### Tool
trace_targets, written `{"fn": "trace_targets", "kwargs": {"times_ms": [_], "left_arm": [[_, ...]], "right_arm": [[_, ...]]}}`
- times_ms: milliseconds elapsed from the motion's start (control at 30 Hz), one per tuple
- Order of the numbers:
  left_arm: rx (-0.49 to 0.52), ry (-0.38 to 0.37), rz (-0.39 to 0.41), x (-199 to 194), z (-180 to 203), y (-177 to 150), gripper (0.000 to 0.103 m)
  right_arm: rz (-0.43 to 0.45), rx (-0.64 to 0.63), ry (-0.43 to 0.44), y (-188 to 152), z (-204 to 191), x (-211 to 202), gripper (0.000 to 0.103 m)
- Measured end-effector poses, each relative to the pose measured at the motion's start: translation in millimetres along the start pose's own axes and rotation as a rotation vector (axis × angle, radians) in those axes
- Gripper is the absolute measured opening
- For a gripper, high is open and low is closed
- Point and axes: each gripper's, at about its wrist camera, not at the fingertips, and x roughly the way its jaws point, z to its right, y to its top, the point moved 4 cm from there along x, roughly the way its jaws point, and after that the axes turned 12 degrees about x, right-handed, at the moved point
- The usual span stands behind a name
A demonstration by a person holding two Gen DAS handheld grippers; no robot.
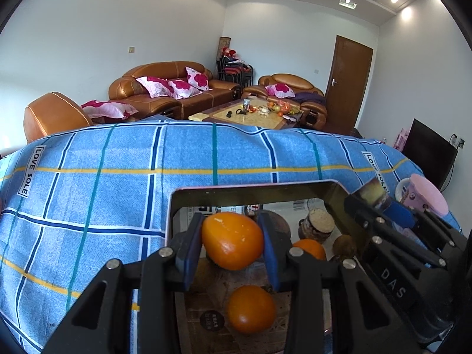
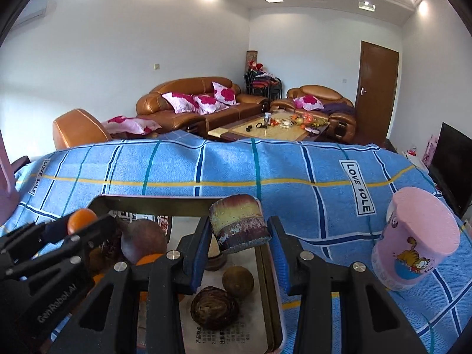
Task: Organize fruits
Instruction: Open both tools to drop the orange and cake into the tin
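My left gripper (image 1: 232,244) is shut on an orange fruit (image 1: 232,244) and holds it above a rectangular tin tray (image 1: 256,188). Another orange (image 1: 251,309), a third orange (image 1: 309,248) and a small brown fruit (image 1: 344,244) lie in the tray. My right gripper (image 2: 239,244) is shut on a yellow-and-maroon cut fruit piece (image 2: 239,224) above the same tray (image 2: 147,202). Below it lie a dark wrinkled fruit (image 2: 214,311), a round brown fruit (image 2: 237,280) and a reddish-brown fruit (image 2: 144,240). The right gripper shows in the left wrist view (image 1: 383,206), the left gripper in the right wrist view (image 2: 79,221).
The tray sits on a blue plaid cloth (image 1: 118,183) marked LOVE SOLE. A pink cartoon cup (image 2: 413,239) stands on the cloth right of the tray; it also shows in the left wrist view (image 1: 424,194). Brown sofas (image 1: 174,88) and a coffee table (image 1: 253,115) are behind.
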Motion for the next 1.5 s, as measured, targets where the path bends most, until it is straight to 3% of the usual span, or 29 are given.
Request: {"fn": "trace_targets", "kwargs": {"times_ms": [500,767,867,967,1067,1133,1200,1333,1500], "left_arm": [[-0.035,-0.038,-0.036,6,-4,-4,0.039],[-0.039,-0.024,-0.036,6,-6,-5,0.039],[-0.036,-0.010,-0.030,3,-7,-4,0.039],[-0.026,0.009,-0.010,-2,-8,-4,0.042],[0.004,0.064,0.042,-13,-4,-1,0.056],[0.014,0.106,0.072,-20,-4,0,0.091],[0.012,0.141,0.106,-29,-4,-1,0.102],[0.030,0.175,0.149,-41,-4,0,0.103],[0.025,0.203,0.173,-52,-7,-4,0.103]], "right_arm": [[-0.113,-0.067,0.133,-9,-19,15,0.041],[-0.186,-0.017,0.229,-12,-15,23,0.042],[-0.183,0.004,0.277,-13,-14,18,0.047],[-0.144,0.019,0.297,-10,-12,8,0.053],[-0.056,0.071,0.319,-3,-5,-9,0.060],[0.019,0.118,0.310,1,4,-20,0.069],[0.096,0.156,0.292,5,12,-29,0.071],[0.226,0.175,0.256,10,19,-47,0.071],[0.267,0.128,0.256,7,12,-60,0.071]]}}
